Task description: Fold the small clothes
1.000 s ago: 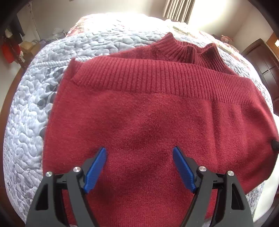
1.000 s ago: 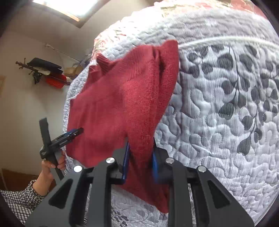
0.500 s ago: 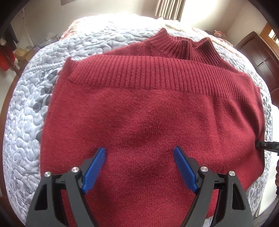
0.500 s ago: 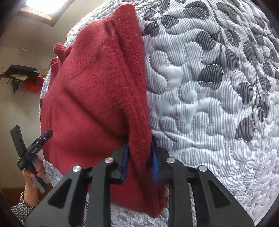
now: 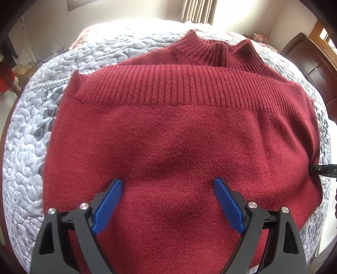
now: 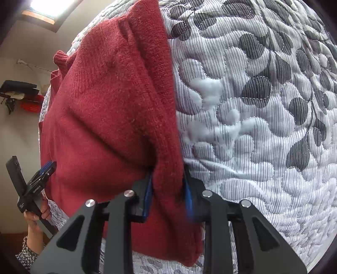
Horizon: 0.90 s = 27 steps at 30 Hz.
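A dark red knit sweater [image 5: 181, 139] lies folded on the bed, its ribbed hem laid across below the ribbed collar [image 5: 219, 52]. My left gripper [image 5: 168, 185] hovers open just over the near part of the sweater, with only cloth showing beneath its blue pads. In the right wrist view the same sweater [image 6: 109, 118] fills the left half. My right gripper [image 6: 168, 181] is shut on the sweater's folded side edge. The right gripper's tip [image 5: 322, 168] shows at the sweater's right edge in the left wrist view.
The bed is covered by a grey-white quilt [image 6: 252, 126] with a dark leaf pattern. A person's hand [image 6: 35, 217] holds the left gripper's handle [image 6: 31, 185] at the bed's near edge. A dark wooden cabinet [image 5: 311, 61] stands at the right, a window with a curtain [image 5: 200, 10] behind.
My right gripper has carried the sweater's side edge down onto the quilt. My left gripper has moved closer over the sweater and stays open.
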Available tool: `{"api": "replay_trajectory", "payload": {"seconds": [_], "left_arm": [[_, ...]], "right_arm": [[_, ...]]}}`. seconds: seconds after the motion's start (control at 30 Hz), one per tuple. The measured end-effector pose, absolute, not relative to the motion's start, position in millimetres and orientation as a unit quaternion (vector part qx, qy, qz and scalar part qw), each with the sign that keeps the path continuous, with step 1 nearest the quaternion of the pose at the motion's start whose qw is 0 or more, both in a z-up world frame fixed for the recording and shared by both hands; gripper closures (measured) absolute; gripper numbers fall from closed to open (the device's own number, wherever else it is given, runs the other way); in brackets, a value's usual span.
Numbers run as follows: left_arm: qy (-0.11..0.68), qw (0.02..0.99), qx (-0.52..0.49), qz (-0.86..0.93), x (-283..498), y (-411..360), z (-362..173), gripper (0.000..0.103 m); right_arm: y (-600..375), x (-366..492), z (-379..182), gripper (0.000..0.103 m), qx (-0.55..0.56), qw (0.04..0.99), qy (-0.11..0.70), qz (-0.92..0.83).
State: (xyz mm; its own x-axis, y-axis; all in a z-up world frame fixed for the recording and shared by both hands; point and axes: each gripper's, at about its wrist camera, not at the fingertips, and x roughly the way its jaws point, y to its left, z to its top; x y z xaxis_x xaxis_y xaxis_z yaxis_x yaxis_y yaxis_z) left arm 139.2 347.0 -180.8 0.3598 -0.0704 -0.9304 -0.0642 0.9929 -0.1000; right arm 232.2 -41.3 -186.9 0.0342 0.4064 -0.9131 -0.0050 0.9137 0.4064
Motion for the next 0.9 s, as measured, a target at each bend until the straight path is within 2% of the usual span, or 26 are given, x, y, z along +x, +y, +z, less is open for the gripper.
{"api": "replay_trajectory", "payload": {"seconds": [0.13, 0.4, 0.73, 0.9], "left_arm": [[0.567, 0.821, -0.067, -0.009, 137, 352, -170, 0.015], [0.55, 0.826, -0.118, -0.014, 119, 393, -144, 0.015], [0.542, 0.831, -0.124, 0.002, 113, 421, -125, 0.015], [0.54, 0.83, -0.142, 0.01, 107, 432, -123, 0.015]], "right_arm": [[-38, 232, -174, 0.08, 0.168, 0.7, 0.681, 0.133], [7, 228, -115, 0.081, 0.114, 0.728, 0.662, 0.141], [151, 221, -45, 0.082, 0.032, 0.736, 0.635, 0.233], [232, 220, -63, 0.082, -0.016, 0.713, 0.646, 0.272]]}}
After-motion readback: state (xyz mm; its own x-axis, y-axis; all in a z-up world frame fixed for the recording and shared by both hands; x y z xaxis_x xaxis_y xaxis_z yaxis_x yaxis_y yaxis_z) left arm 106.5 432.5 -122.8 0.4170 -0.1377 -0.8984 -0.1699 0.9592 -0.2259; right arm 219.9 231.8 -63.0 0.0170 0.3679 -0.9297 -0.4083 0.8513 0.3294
